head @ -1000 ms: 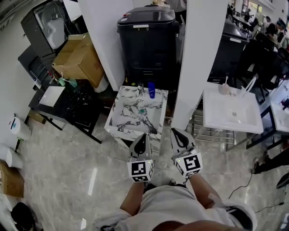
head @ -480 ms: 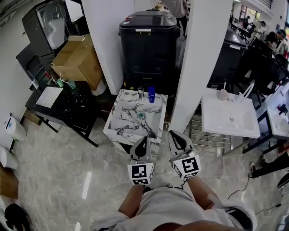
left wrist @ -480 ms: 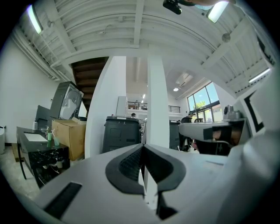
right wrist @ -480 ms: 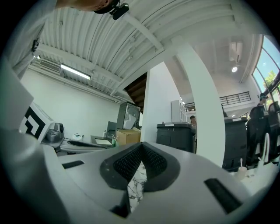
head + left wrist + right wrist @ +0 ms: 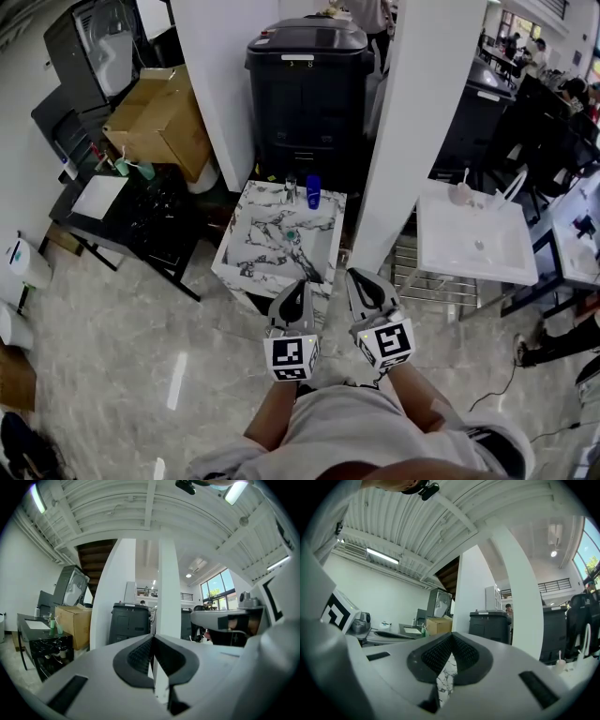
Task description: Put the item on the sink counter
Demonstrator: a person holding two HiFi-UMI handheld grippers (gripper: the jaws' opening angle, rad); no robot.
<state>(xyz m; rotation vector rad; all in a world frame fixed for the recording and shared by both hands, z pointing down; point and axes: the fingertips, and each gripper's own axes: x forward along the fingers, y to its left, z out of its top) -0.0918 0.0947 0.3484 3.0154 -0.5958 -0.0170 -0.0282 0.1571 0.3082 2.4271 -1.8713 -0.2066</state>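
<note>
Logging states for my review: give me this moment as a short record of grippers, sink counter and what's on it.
left gripper: shut, empty
right gripper: shut, empty
ahead of both: marble sink counter
on its back edge: blue bottle
behind it: black bin
task progress: no item held yet

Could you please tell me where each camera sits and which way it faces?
Head view: on the person's head, looking steeply down at the marble sink counter; shows both forearms, left tool and right tool.
Left gripper view: on the left tool, level along its closed jaws toward the black bin; the right tool's side shows at right.
Right gripper view: on the right tool, level along its closed jaws; the left tool's marker cube at left.
Shared: both gripper views show the black bin and the cardboard box.
</note>
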